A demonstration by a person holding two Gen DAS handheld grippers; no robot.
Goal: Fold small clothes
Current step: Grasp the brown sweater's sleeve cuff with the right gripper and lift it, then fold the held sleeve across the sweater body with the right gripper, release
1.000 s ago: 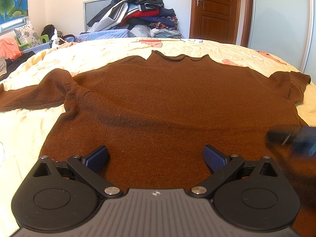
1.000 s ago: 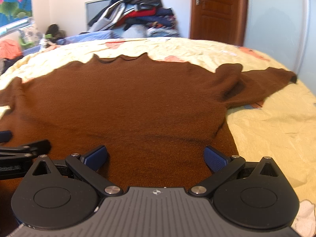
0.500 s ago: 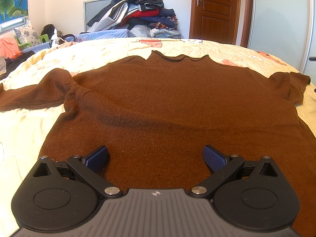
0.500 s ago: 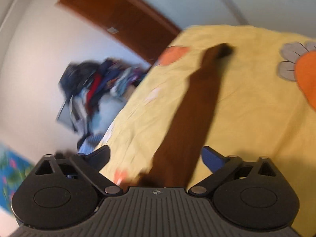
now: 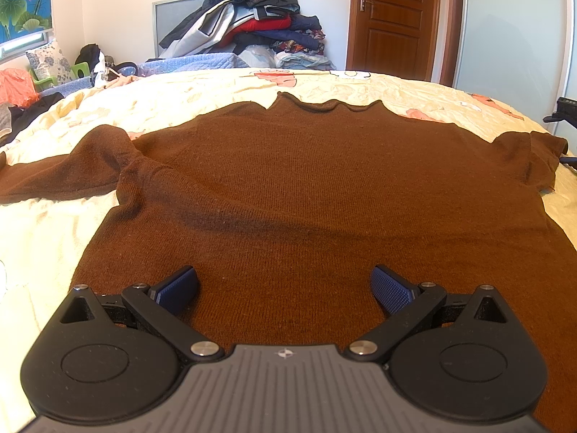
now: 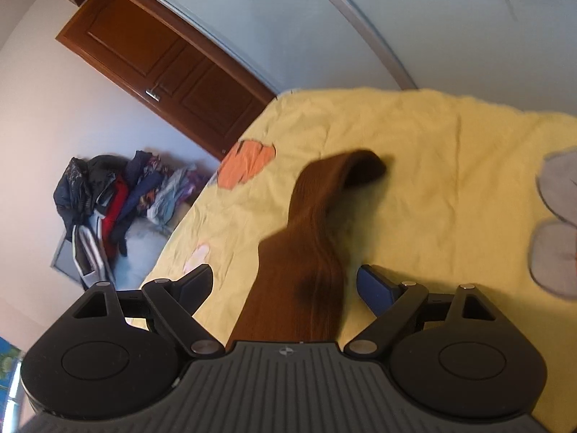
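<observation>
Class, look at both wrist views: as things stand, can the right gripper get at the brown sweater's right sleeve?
Probably yes. The right gripper is open with the sleeve lying flat on the yellow bedsheet directly between its fingers, nothing covering it.

Sunlit bedroom, white walls, brown wooden door (image 5: 391, 18), yellow bedsheet (image 5: 202, 97), heaped clothes pile (image 5: 252, 25)

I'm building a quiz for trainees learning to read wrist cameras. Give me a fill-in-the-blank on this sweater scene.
1. The sweater lying flat on the bed is ____ in colour.
2. The left gripper hovers over the sweater's hem with its jaws ____.
3. The open right gripper straddles the sweater's right ____.
4. The bedsheet is mostly ____.

Missing words: brown; open; sleeve; yellow
</observation>
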